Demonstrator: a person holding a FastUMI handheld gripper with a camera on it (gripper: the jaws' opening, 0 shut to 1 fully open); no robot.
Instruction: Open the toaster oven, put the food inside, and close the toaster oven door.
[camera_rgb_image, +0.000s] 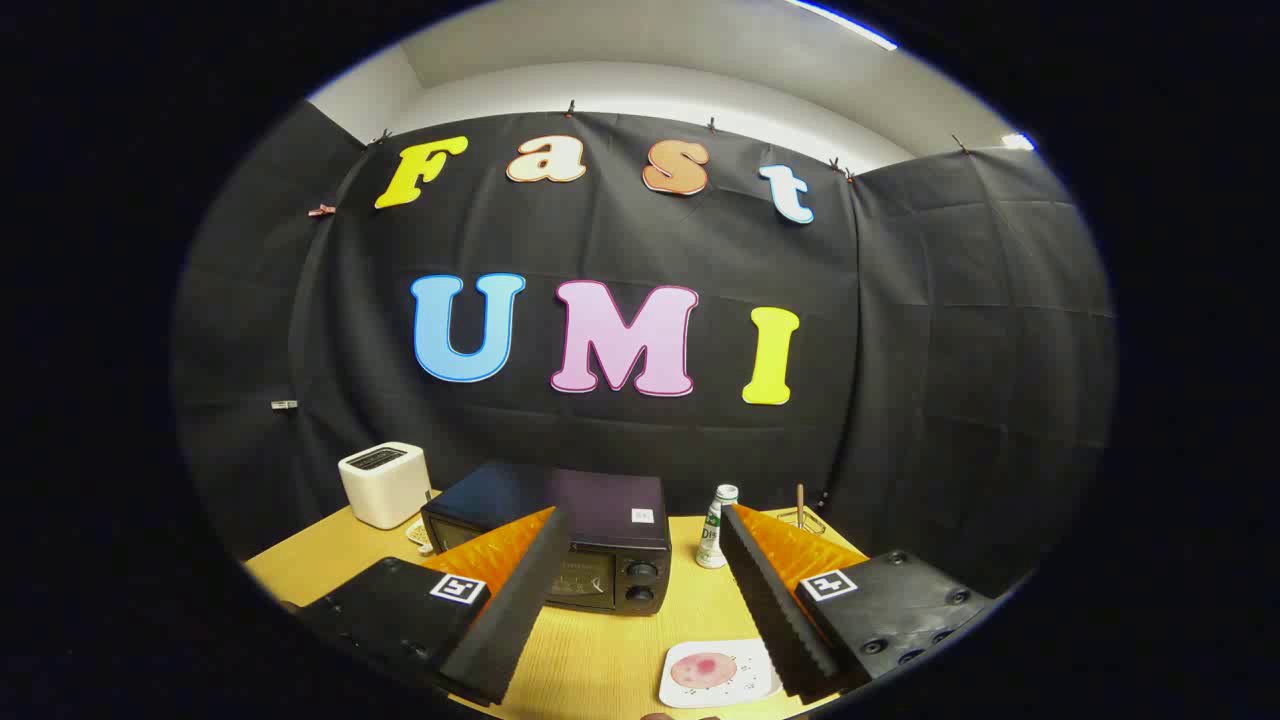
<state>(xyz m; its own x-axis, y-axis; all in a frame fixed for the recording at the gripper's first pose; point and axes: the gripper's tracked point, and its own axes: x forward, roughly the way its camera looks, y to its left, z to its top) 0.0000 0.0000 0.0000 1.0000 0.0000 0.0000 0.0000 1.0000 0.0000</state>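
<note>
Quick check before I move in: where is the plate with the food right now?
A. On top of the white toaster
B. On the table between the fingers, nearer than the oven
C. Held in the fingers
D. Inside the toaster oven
B. The white plate with the pink food lies on the table between the open fingers of the gripper, nearer than the toaster oven, whose door looks shut.

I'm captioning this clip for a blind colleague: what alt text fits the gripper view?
The open gripper hangs above a wooden table, empty, facing a black toaster oven with its door closed. A white plate of pink food lies between the fingers; a white toaster and small bottle flank the oven.
</note>
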